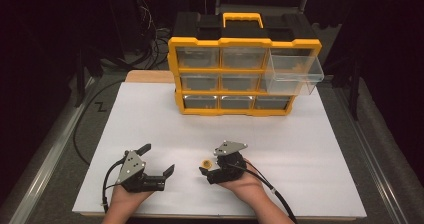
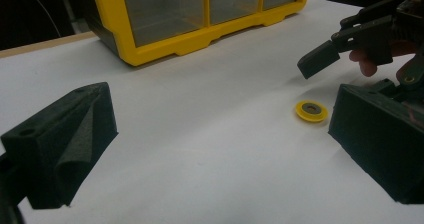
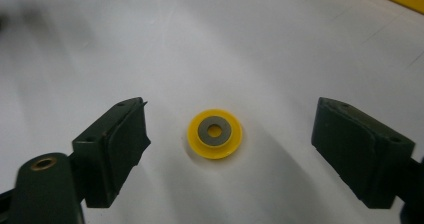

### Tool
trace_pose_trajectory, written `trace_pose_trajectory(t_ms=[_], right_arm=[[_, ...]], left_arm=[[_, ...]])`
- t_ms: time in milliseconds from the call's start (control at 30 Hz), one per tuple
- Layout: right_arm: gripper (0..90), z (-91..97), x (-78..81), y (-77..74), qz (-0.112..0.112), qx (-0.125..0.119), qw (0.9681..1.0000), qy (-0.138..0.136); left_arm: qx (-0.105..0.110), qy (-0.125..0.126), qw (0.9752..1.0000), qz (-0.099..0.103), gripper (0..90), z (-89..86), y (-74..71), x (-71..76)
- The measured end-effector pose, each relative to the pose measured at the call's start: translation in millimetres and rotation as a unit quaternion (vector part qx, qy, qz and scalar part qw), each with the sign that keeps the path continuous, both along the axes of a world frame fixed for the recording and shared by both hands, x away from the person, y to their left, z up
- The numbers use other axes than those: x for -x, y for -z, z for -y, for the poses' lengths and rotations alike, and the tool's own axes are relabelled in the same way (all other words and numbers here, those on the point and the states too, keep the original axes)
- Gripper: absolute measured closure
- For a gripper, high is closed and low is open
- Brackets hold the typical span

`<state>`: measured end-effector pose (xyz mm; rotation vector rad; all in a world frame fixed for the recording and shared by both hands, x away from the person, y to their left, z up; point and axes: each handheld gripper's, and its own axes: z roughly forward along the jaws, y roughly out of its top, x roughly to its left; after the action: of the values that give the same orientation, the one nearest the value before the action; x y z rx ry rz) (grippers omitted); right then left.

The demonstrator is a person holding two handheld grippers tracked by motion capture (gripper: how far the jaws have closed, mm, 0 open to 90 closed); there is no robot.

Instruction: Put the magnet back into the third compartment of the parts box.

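A small yellow disc [image 1: 205,162] with a grey centre and a hole lies flat on the white sheet [image 1: 150,114]. My right gripper [image 1: 209,161] is open and low over the sheet, one jaw on either side of the disc without touching it. In the right gripper view the disc [image 3: 215,133] sits between the spread jaws of the right gripper [image 3: 231,115]. My left gripper [image 1: 159,159] is open to the left, with nothing in it. In the left gripper view the disc [image 2: 311,110] lies just beside the right-hand jaw of the left gripper [image 2: 220,119], with a jaw of the right gripper [image 2: 320,59] beyond.
A yellow and black organizer [image 1: 240,39] with clear drawers stands at the back of the sheet. Its upper right drawer [image 1: 295,74] is pulled out. Cables [image 1: 85,129] lie off the sheet at the left. Table rails run along both sides.
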<state>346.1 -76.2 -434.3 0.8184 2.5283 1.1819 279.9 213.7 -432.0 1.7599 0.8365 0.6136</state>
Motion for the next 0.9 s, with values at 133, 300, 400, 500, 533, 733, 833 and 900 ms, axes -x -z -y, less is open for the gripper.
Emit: trace_pose_trajectory(t_ms=[133,300,400,500,533,733,833,900], right_arm=[[25.5,-1.2,0.3,1.5,-0.003,0.004,1.0,-0.002],[37.9,-2.8,0.4,2.3,-0.012,0.008,0.9999,-0.006],[45.5,-4.2,0.2,3.2,-0.012,0.019,0.9997,-0.009],[47.8,-4.7,-0.2,4.0,-0.013,0.023,0.9996,-0.01],[48.8,-4.8,-0.4,4.2,-0.013,0.025,0.9996,-0.01],[52.6,-5.0,-1.4,4.1,-0.011,0.026,0.9996,-0.008],[54.1,-5.6,-1.4,4.1,-0.008,0.03,0.9995,-0.007],[55.2,-6.4,-0.7,4.4,-0.001,0.034,0.9994,-0.007]], left_arm=[[-0.002,0.0,1.0,0.0,0.1,-0.2,0.2,-0.3],[-0.002,0.002,1.0,-0.001,0.0,-0.1,0.3,-0.3],[-0.002,0.003,1.0,0.0,0.1,-0.4,0.1,-0.2],[-0.001,0.002,1.0,0.001,0.1,-0.7,0.0,-0.3],[-0.001,0.002,1.0,0.001,0.1,-0.8,0.0,-0.2],[0.002,0.002,1.0,0.003,0.1,-0.8,0.0,-0.1],[0.001,0.002,1.0,0.003,0.1,-1.1,-0.1,-0.2],[0.001,0.002,1.0,0.002,0.0,-1.1,-0.1,-0.2]])
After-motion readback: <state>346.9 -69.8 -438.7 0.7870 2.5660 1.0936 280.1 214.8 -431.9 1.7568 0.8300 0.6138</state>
